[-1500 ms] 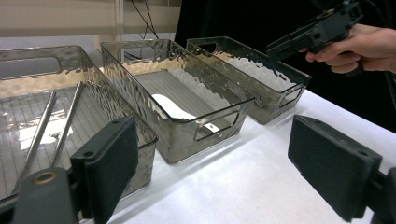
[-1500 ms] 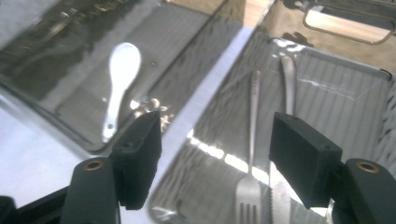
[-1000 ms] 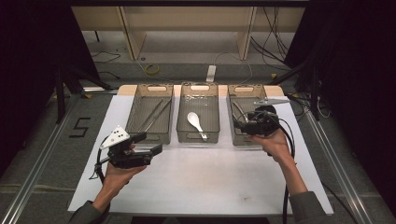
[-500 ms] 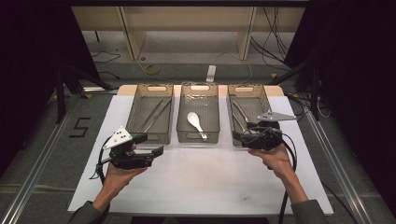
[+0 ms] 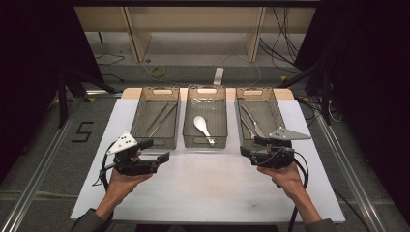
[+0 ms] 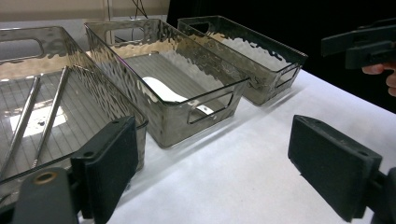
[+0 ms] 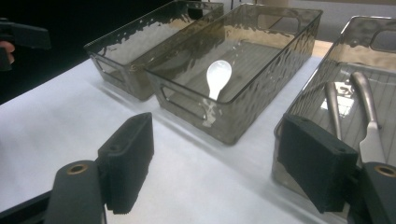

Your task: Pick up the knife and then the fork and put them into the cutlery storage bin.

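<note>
Both grippers are hovering over the bare mat, jaws spread and holding nothing. The right gripper (image 5: 252, 147) is sitting just before the right bin (image 5: 277, 104); its knives (image 7: 369, 119) are lying beyond the jaws, long axes running away, handles far. The left gripper (image 5: 155, 150) is farther off.

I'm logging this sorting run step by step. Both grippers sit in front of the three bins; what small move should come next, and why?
Probably lift the right gripper forward over the right bin, because its jaws stand open and hold nothing, and that bin's metal utensils lie just beyond them. The left gripper is open too, near the left bin.
</note>
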`<action>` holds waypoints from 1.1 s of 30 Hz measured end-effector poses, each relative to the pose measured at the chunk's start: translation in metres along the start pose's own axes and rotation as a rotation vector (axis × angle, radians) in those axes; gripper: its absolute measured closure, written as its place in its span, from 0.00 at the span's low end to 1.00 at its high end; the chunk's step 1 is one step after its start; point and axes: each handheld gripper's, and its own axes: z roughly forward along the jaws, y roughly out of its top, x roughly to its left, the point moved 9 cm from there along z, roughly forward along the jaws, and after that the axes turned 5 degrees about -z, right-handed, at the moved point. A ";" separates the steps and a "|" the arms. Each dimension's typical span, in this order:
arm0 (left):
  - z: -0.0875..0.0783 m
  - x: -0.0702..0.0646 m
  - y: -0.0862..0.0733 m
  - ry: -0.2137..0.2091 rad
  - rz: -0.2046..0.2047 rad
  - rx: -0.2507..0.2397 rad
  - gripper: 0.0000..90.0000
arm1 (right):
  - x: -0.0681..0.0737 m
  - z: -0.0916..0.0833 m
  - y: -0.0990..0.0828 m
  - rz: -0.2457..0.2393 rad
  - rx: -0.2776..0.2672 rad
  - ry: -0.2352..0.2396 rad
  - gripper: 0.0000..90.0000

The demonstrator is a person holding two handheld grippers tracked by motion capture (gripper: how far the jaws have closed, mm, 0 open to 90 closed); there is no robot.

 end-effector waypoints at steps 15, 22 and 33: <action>0.000 -0.001 -0.001 -0.016 -0.003 0.015 0.17 | 0.011 -0.015 -0.022 -0.011 -0.012 0.000 0.26; 0.000 -0.002 -0.002 -0.024 -0.007 0.020 0.17 | 0.012 -0.024 -0.030 -0.004 -0.045 -0.004 0.26; -0.003 -0.003 -0.004 -0.032 -0.007 0.018 0.17 | 0.027 -0.029 -0.040 -0.019 -0.063 0.007 0.25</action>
